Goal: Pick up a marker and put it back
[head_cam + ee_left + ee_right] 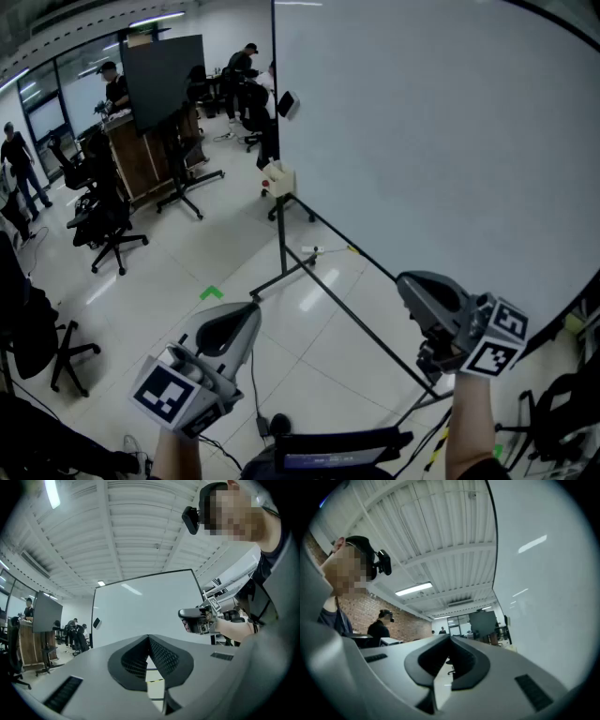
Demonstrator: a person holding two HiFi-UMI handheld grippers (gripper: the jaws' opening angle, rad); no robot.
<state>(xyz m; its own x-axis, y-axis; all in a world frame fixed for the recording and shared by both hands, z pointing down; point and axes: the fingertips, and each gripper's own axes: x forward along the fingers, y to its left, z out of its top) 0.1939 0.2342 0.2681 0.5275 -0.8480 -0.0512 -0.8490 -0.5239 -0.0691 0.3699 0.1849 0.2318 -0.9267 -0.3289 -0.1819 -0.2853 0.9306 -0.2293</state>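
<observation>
A large whiteboard [431, 141] on a black stand fills the right of the head view. A black eraser [288, 104] sticks near its left edge, and a small cream box [279, 178] hangs at its lower left corner. I cannot make out a marker in any view. My left gripper [246, 314] is held low in front of the board with its jaws shut and nothing in them. My right gripper [405, 286] is held close to the board's lower edge, jaws together, nothing held. In the left gripper view the left gripper [148, 638] faces the whiteboard [145, 611], with the right gripper [197, 618] off to its right. In the right gripper view the right gripper [450, 637] points along the whiteboard [543, 573].
The stand's black legs [281, 272] and crossbar [366, 323] run across the floor ahead. Office chairs [103, 220], a black board on a rolling stand [164, 80] and several people stand at the far left. A green tape mark [212, 293] is on the floor.
</observation>
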